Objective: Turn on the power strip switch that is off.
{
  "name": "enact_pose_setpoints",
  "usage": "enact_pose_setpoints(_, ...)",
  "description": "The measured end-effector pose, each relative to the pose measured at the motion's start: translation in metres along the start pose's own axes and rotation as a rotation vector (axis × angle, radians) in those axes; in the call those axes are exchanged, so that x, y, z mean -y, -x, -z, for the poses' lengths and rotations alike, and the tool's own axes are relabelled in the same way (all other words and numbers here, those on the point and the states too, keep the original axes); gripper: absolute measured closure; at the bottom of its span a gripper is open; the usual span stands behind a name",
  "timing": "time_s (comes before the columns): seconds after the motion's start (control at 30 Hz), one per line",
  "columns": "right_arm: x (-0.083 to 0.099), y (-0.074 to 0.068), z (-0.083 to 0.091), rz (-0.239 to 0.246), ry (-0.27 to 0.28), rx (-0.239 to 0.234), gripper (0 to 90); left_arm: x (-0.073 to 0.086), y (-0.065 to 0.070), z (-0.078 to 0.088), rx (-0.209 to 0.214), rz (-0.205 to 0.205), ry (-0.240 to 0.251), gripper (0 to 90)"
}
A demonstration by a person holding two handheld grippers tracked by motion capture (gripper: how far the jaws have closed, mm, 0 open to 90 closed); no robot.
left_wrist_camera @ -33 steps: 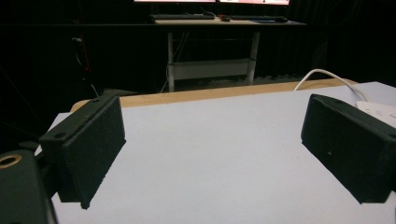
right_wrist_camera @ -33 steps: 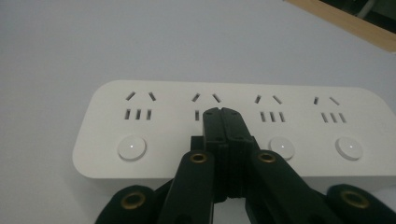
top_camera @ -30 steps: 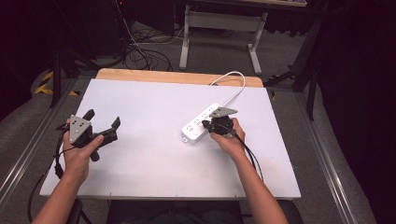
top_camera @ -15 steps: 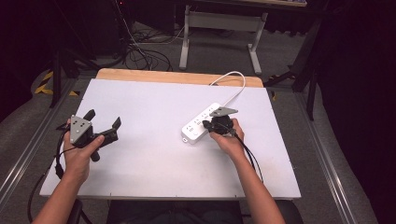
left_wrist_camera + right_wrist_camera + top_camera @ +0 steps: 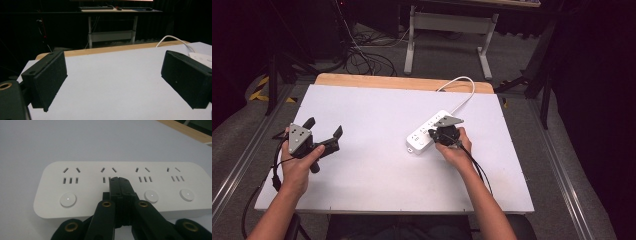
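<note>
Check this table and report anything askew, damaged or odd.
Nothing looks damaged or spilled. The white power strip lies flat but diagonal to the table edges, its cord looping off the far side. The right gripper, fingers together, sits over the second socket's button. The left gripper is open, apart from it.

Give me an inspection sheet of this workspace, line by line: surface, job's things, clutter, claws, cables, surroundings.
Surface: white table, wooden strip along its far edge.
Job's things: white power strip, four socket groups, each with a round button.
Clutter: nothing seen.
Claws: left claw open, over bare table; right claw shut, tips over the power strip's second button area.
Cables: white cord runs from the strip off the far edge; black claw cables.
Surroundings: dark room, white desk frame behind, cables on floor.
</note>
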State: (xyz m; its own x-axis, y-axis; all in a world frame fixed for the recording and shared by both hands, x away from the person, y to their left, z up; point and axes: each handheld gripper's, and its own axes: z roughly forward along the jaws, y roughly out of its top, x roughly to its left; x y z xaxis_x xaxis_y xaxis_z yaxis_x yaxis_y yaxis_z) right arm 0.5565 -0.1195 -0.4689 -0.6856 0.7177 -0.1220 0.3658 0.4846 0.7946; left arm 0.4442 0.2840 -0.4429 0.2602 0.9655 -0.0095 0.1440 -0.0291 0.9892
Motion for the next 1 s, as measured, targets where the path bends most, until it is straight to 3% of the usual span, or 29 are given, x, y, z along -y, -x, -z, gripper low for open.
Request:
enact_pose_setpoints(0.23,-0.0009,-0.0016,-0.0020,-0.024,-0.004,-0.001,90.0,0.0001,0.0000,0.0001,0.000,-0.002,-0.003,7.1)
enact_pose_setpoints(0.43,-0.0054,-0.0069,-0.0044,0.018,-0.034,0.020,90.0,0.0006,-0.0004,0.0011,-0.001,0.000,-0.005,7.1)
enact_pose_setpoints(0.7,-0.0049,-0.0057,-0.0044,0.014,-0.027,0.013,90.0,0.0005,0.0000,0.0008,0.002,0.001,-0.007,7.2)
enact_pose_setpoints(1.0,-0.0065,-0.0088,-0.0043,0.042,-0.039,0.032,90.0,0.0003,-0.0007,0.0067,-0.004,0.006,0.002,7.2)
